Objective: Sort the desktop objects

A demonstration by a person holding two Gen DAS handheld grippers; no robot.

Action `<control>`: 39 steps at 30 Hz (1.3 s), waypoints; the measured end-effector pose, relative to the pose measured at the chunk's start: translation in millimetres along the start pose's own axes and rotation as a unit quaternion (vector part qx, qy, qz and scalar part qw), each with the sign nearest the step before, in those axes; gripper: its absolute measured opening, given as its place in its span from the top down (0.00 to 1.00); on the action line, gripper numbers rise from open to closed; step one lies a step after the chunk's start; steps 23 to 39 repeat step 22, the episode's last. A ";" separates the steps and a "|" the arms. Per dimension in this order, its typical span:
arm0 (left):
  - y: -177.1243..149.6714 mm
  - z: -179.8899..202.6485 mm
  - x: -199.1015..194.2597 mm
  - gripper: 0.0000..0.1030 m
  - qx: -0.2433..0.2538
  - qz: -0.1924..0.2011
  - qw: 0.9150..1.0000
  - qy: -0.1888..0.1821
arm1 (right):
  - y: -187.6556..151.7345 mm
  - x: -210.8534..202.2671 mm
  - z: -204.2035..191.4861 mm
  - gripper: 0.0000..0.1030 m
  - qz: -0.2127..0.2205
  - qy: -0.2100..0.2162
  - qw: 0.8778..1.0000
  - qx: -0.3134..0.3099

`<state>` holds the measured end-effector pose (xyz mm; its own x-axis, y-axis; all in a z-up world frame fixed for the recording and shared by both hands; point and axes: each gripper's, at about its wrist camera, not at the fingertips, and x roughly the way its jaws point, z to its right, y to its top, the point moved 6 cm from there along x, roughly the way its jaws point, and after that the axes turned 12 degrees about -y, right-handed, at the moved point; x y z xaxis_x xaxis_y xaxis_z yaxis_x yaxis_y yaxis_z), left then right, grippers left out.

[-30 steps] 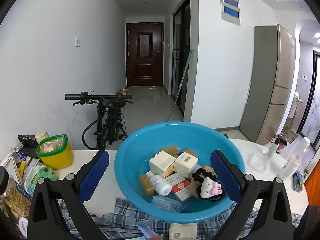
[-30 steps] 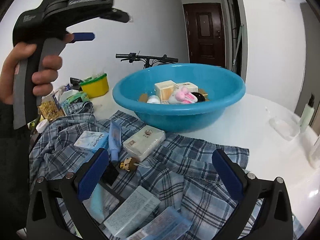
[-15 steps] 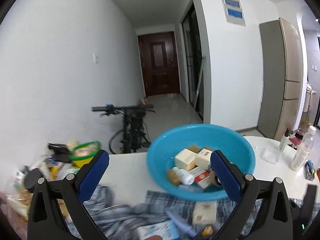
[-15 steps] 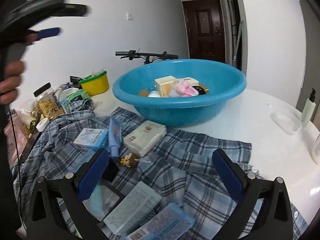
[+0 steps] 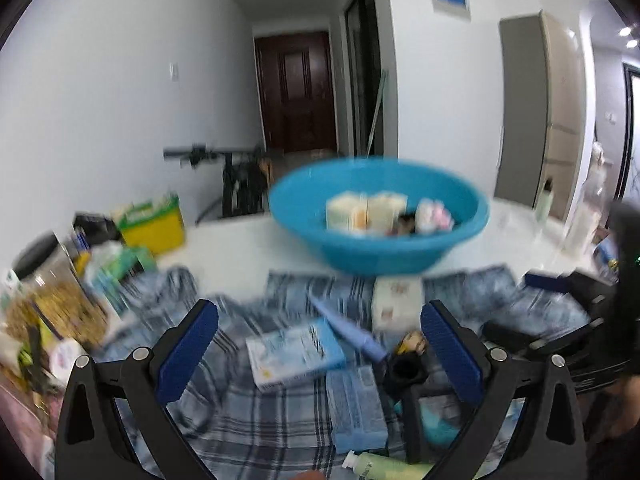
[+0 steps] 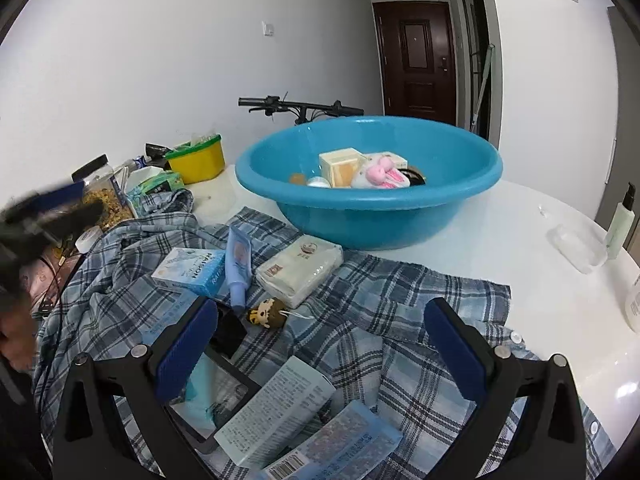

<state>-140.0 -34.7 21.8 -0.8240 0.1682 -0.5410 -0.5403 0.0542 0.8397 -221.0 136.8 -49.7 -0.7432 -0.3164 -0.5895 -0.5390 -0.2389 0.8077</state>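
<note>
A blue basin [image 6: 368,196] [image 5: 380,216] on the white table holds boxes and a plush toy [image 6: 382,176]. In front of it, on a plaid shirt [image 6: 360,320], lie a light blue box [image 6: 190,270] [image 5: 294,354], a blue tube [image 6: 239,268] [image 5: 348,334], a white pack [image 6: 300,274] [image 5: 396,304], a small doll [image 6: 268,314] and more boxes [image 6: 276,408]. My left gripper [image 5: 320,356] is open and empty, low over the light blue box. My right gripper [image 6: 320,344] is open and empty above the shirt.
A yellow tub [image 6: 198,158] [image 5: 154,220], a jar of snacks [image 6: 102,196] and packets crowd the table's left end. A pump bottle [image 6: 620,220] and a clear dish [image 6: 576,246] stand at the right. A bicycle [image 6: 300,108] is behind the table.
My left gripper has dropped from above the basin and pulled back down over the items on the shirt; its view is blurred. The right gripper has barely moved.
</note>
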 end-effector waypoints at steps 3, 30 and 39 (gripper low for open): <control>-16.6 -2.5 23.5 0.00 -0.015 -0.021 1.000 -0.010 | -1.8 2.6 1.2 0.00 -0.005 -0.006 1.000 0.000; -35.4 6.6 32.7 0.00 -0.006 -0.042 0.999 -0.029 | -4.3 3.2 -1.4 0.00 -0.006 -0.016 1.000 -0.010; -35.4 6.6 32.7 0.00 -0.006 -0.042 0.999 -0.029 | -4.3 3.2 -1.4 0.00 -0.006 -0.016 1.000 -0.010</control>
